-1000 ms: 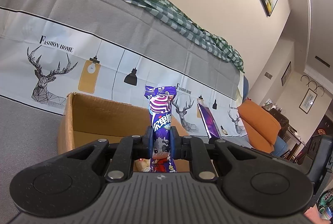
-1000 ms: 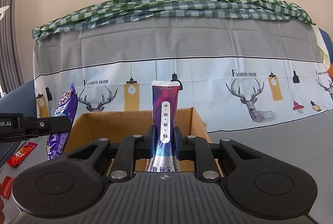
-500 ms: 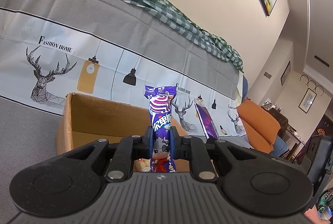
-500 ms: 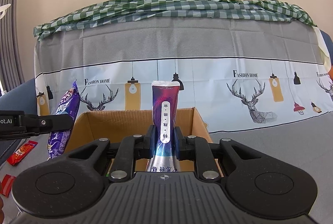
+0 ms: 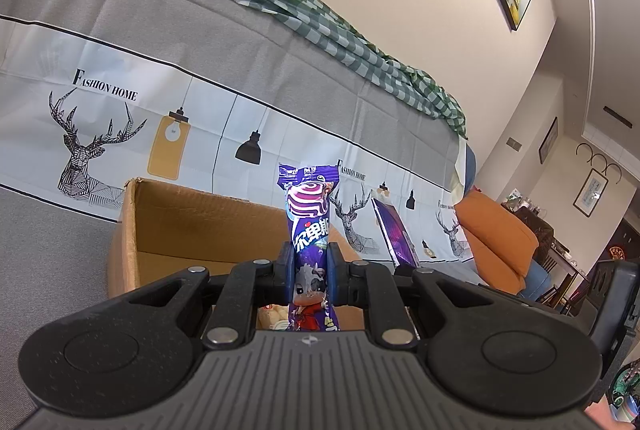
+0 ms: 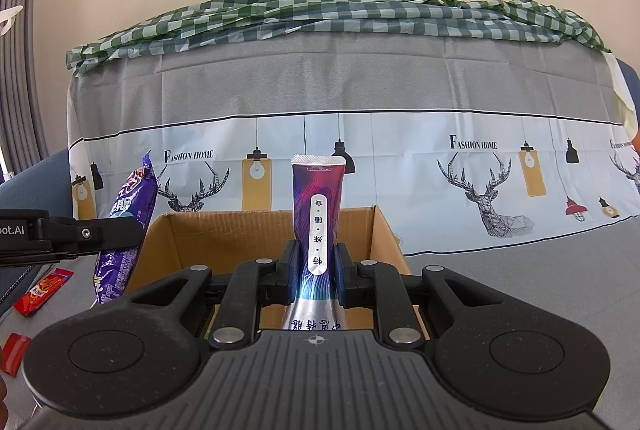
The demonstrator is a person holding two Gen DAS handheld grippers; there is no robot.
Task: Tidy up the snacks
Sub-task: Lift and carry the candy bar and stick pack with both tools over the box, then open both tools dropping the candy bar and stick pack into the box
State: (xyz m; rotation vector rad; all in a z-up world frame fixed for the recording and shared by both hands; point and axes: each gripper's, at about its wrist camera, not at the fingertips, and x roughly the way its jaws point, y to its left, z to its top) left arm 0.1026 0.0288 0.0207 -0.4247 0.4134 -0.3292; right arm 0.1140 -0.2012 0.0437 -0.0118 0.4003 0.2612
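Note:
My left gripper (image 5: 308, 272) is shut on a purple candy packet (image 5: 309, 218) that stands upright between its blue pads. Behind it sits an open cardboard box (image 5: 192, 226), with a pale snack just showing inside. My right gripper (image 6: 317, 272) is shut on a purple and silver snack pouch (image 6: 318, 206), also upright, in front of the same box (image 6: 224, 238). In the right wrist view the left gripper (image 6: 120, 230) reaches in from the left edge with its purple candy packet (image 6: 126, 226). In the left wrist view the right hand's pouch (image 5: 394, 234) shows edge-on at the right.
The box rests on a grey sofa seat (image 6: 540, 270) draped with a deer-print cloth (image 6: 480, 174) and a green checked cloth (image 6: 320, 14) on top. Red snack packets (image 6: 42, 290) lie at the left. An orange cushion (image 5: 500, 242) sits at the far right.

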